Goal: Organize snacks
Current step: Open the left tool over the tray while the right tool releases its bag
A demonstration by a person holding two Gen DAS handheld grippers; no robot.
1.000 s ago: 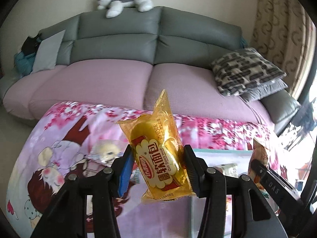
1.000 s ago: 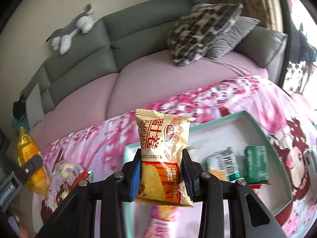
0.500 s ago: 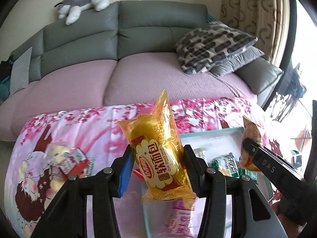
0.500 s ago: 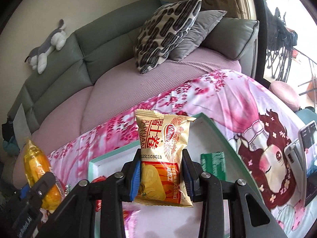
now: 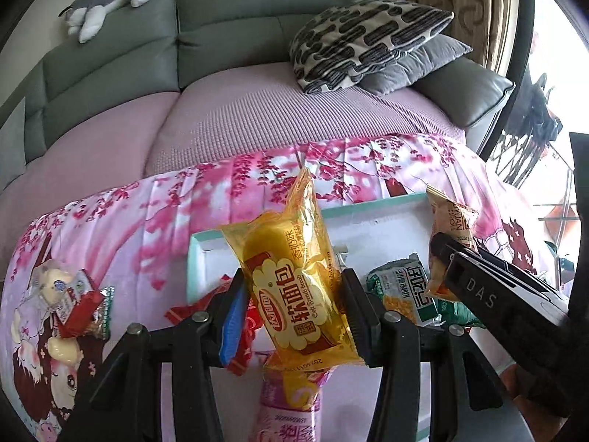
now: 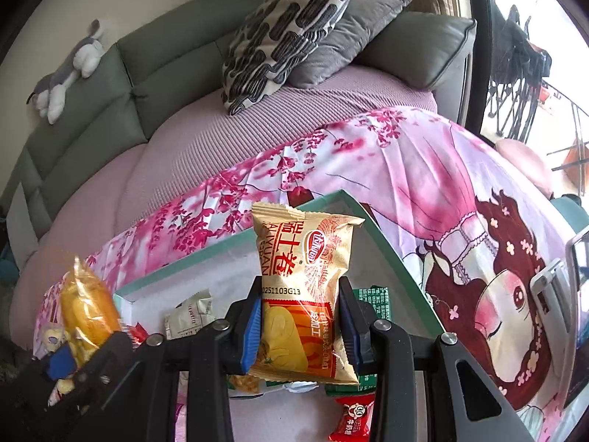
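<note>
My left gripper (image 5: 294,313) is shut on a yellow soft-bread packet (image 5: 294,280) and holds it upright above the left part of a white tray with a teal rim (image 5: 368,204). My right gripper (image 6: 300,326) is shut on a beige and red snack packet (image 6: 305,287) above the same tray (image 6: 390,246). The right gripper and its packet (image 5: 447,235) show at the right of the left wrist view. The left packet (image 6: 86,305) shows at the left of the right wrist view.
The tray holds green packets (image 5: 405,291), a pink packet (image 5: 287,416), a white sachet (image 6: 189,313) and a small red packet (image 6: 351,418). Loose snacks (image 5: 70,294) lie on the pink cartoon cloth left of the tray. A sofa (image 5: 235,103) with cushions (image 5: 364,37) stands behind.
Both grippers have moved to the right and over the tray, each still holding its packet. The tray now lies under both.
</note>
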